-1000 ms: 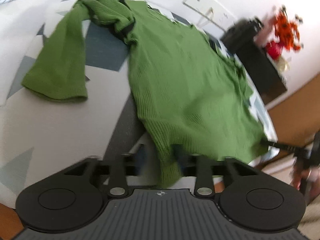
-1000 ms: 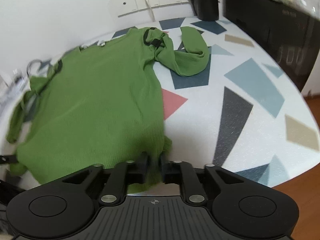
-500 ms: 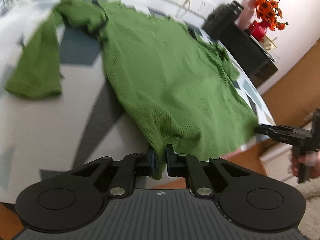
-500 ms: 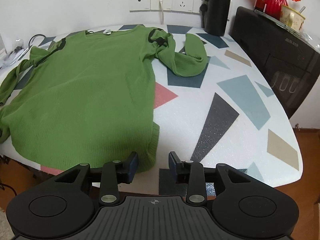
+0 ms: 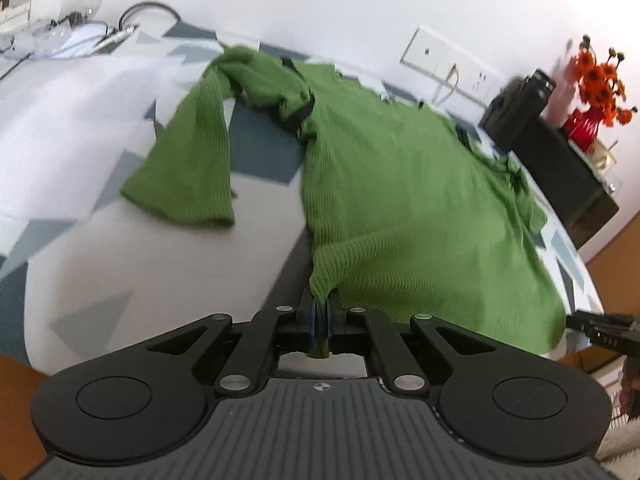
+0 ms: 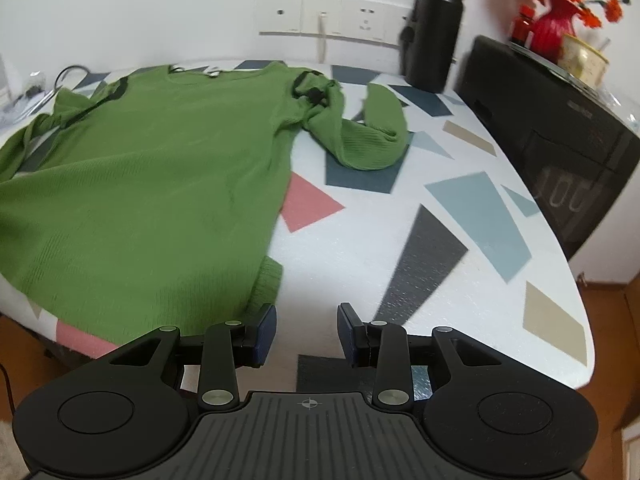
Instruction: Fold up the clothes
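The sweater [image 5: 400,200] lies spread on the table [image 5: 120,240], front side down or up not determinable, neckline toward the wall and hem toward the near table edge. The left gripper [image 5: 319,316] is closed on the hem corner of the sweater; the fabric is pinched between the two pads and rises in a small peak just ahead of them. In the left wrist view, one sleeve [image 5: 192,160] runs from the shoulder toward the near edge and lies flat on the table, apart from the body of the sweater. The right gripper [image 6: 307,330] is open, with its jaws spread and nothing between them; it sits just beside the opposite hem corner [image 6: 266,280], whose ribbed edge is slightly curled. Its left pad is close to that corner; contact cannot be determined. In the right wrist view, the other sleeve [image 6: 360,136] is bunched and folded back on itself near the shoulder. A black bottle [image 6: 436,36] stands upright at the far table edge, below the wall sockets [image 6: 332,18]. A black cabinet [image 6: 560,128] stands beside the table and carries a red vase [image 6: 556,28] of orange flowers.
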A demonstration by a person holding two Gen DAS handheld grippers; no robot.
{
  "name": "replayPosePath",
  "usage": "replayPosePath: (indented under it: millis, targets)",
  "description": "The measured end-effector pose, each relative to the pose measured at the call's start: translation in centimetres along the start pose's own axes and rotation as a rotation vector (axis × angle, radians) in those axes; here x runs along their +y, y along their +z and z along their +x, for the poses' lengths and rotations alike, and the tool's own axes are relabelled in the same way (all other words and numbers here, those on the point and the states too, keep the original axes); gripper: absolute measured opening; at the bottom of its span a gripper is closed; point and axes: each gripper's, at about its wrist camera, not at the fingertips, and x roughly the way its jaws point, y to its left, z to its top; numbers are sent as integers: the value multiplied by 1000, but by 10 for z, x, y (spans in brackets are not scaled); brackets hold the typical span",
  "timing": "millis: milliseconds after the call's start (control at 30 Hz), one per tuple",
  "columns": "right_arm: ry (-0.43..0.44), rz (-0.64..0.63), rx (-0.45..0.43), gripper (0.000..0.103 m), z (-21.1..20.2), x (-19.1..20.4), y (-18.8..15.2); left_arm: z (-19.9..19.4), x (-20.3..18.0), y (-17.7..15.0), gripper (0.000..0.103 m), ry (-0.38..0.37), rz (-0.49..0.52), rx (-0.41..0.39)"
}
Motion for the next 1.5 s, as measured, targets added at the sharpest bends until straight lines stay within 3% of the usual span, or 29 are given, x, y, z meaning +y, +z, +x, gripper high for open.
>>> replayPosePath:
  millis: [167, 533, 600, 667, 733, 933, 1167, 1233, 1333, 1367, 1500]
  targets:
    - [10, -90, -18, 33, 8, 18, 3, 7, -2, -10, 5, 17, 6, 45]
    - [102, -133, -42, 38, 30, 30, 27, 9, -4, -5, 5, 21, 32, 69]
    - [131, -132, -37, 29, 31, 32, 28, 9, -4, -5, 6, 18, 33, 72]
    - [162, -123, -21, 14, 30, 33, 30, 9, -3, -4, 6, 15, 36, 75]
    - [181, -104, -5, 7, 28, 33, 31, 9, -3, -4, 5, 11, 39, 77]
    - [255, 170, 40, 6, -2, 1, 29, 7, 0, 0, 5, -15, 49, 81]
    - [296, 525, 92, 5, -45, -48, -5, -2, -2, 6, 5, -107, 56, 75]
    - [278, 598, 114, 5, -46, -57, -16, -5, -2, 6, 5, -124, 55, 74]
    - [126, 582, 131, 23, -42, -56, -27, -7, 3, 1, 5, -109, 50, 79]
    - [83, 572, 135, 24, -40, -55, -31, -7, 6, -2, 6, -98, 45, 84]
    - [48, 420, 114, 33, -40, -31, -37, -11, 18, -12, 6, -74, 29, 103]
